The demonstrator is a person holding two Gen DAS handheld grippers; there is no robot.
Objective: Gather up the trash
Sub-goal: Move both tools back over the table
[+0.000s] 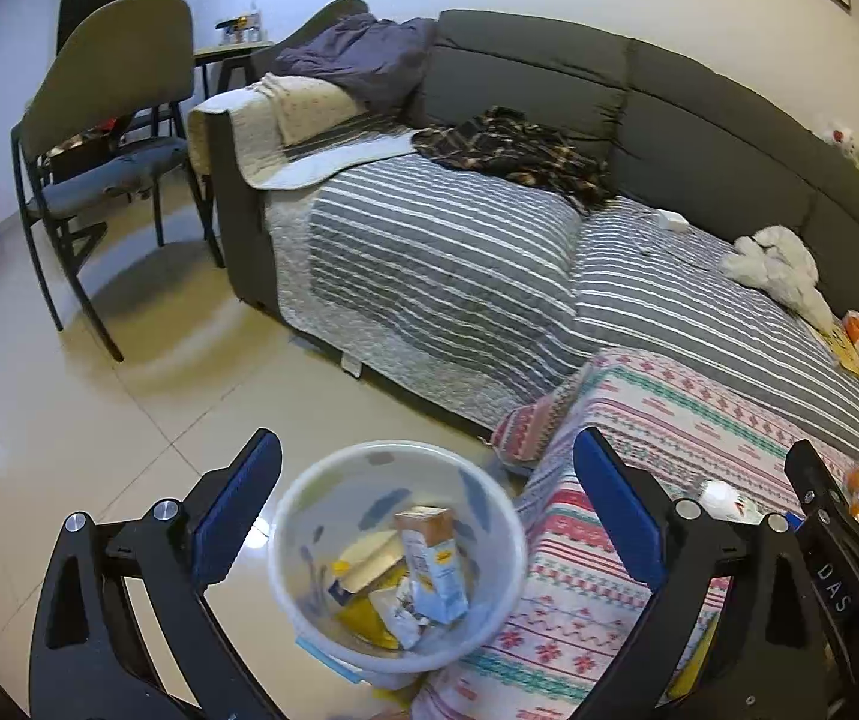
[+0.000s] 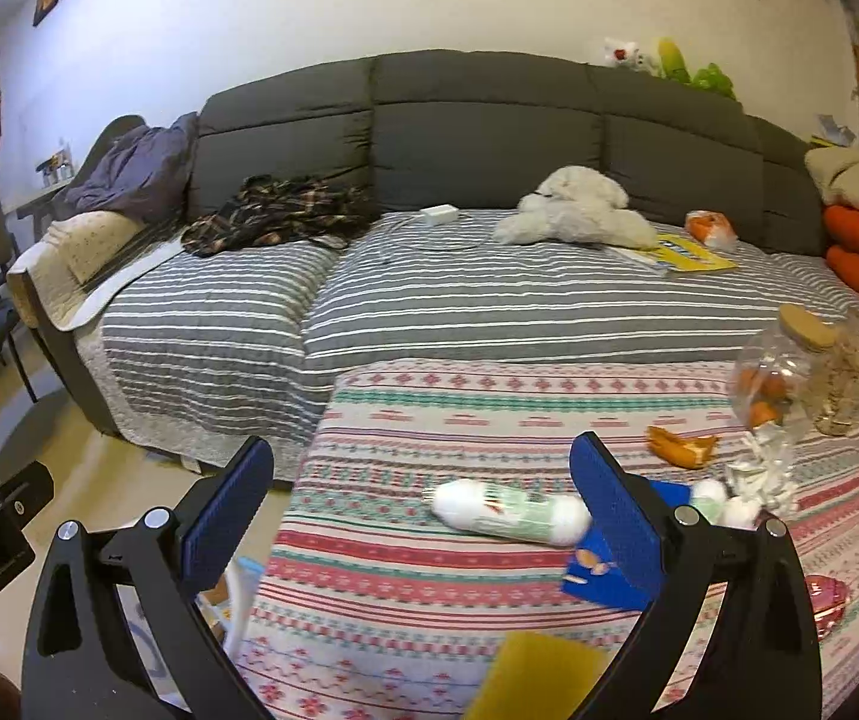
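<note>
Because the next pick depends on where the remaining litter lies, we start with the right gripper (image 2: pixel 420 495). Just ahead of it, on the patterned cover (image 2: pixel 489 414), rests a white-and-green bottle (image 2: pixel 510 513) on its side. Its long axis runs roughly across the gripper's line of pointing, tilted slightly downward toward the right finger, and its far end sits just beside that finger's blue pad (image 2: pixel 609 510). We judge that a grip across the bottle's narrow width would call for a turn of the wrist, since the fingers currently line up along its length. A blue wrapper (image 2: pixel 594 582) lies under and behind the right finger, an orange peel (image 2: pixel 678 447) and crumpled foil (image 2: pixel 759 474) lie farther ahead to the right, and a yellow item (image 2: pixel 540 675) sits close beneath the gripper.

We see the right gripper spread wide with nothing between its pads. The left gripper (image 1: pixel 426 495) is likewise spread wide and empty; it hangs over the white bin (image 1: pixel 291 516), which stands on the floor directly below and between its fingers, already containing a carton (image 1: pixel 432 564) and wrappers.

We rate the right hand as the nearer one to the bottle; the left is positioned at the bin, not at the litter.
</note>
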